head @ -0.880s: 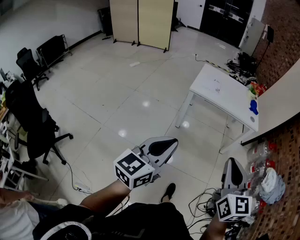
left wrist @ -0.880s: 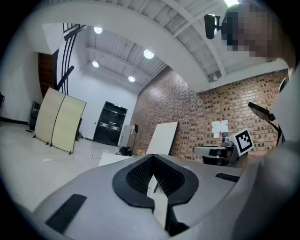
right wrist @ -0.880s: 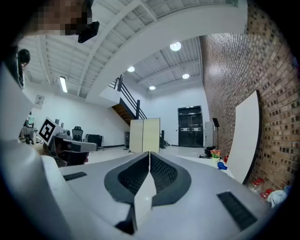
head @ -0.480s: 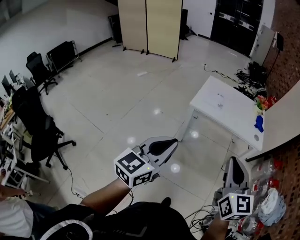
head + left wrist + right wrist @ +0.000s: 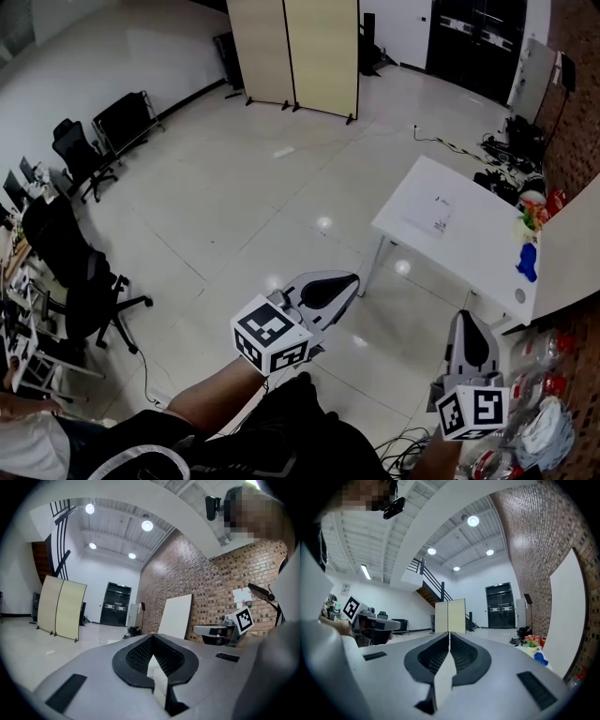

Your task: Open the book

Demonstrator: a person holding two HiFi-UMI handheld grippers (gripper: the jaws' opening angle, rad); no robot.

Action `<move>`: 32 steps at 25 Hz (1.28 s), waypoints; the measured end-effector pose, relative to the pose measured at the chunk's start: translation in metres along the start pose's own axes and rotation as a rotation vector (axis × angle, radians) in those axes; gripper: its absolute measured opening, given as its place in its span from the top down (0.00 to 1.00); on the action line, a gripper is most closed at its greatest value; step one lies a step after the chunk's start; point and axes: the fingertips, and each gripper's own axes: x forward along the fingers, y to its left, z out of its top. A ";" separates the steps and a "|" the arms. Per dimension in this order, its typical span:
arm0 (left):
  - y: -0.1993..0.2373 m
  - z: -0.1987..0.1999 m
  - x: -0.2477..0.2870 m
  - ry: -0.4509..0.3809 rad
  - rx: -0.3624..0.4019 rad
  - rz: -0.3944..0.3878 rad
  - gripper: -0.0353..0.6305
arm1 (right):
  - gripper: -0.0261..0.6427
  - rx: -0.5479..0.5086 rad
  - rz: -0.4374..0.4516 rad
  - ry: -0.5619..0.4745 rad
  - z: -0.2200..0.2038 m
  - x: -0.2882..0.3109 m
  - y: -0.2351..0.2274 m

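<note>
Head view: the left gripper (image 5: 345, 281) and right gripper (image 5: 466, 319), smooth grey shells, hang over glossy pale floor tiles (image 5: 234, 197). A flat pale item (image 5: 438, 214) lies on the white table (image 5: 478, 244) (whether it is the book, I cannot tell).

Left gripper view: the ribbed black pads (image 5: 138, 654) meet at the tip with nothing between them.

Right gripper view: the jaws are pressed together and empty, with a brick wall (image 5: 534, 536) on the right.

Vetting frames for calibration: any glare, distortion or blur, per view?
Head view: bright lamp reflections on the glossy floor, straight edges bow outward, no motion blur. Left gripper view: strong fisheye with dark corners, ceiling lamps bloom. Right gripper view: same fisheye vignette, lamp blown out.
</note>
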 end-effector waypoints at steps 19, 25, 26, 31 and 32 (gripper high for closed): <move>0.200 -0.002 0.160 0.001 -0.074 -0.135 0.94 | 0.96 0.021 -0.143 0.102 -0.030 0.244 -0.063; 0.238 -0.013 0.208 0.035 -0.086 -0.121 0.94 | 0.96 0.043 -0.169 0.120 -0.037 0.295 -0.098; 0.245 -0.015 0.219 0.040 -0.088 -0.115 0.94 | 0.96 0.053 -0.173 0.112 -0.039 0.304 -0.108; 0.273 -0.022 0.279 0.066 -0.081 -0.073 0.94 | 0.96 0.086 -0.147 0.126 -0.053 0.359 -0.159; 0.279 -0.021 0.293 0.070 -0.076 -0.064 0.94 | 0.96 0.090 -0.141 0.133 -0.057 0.371 -0.170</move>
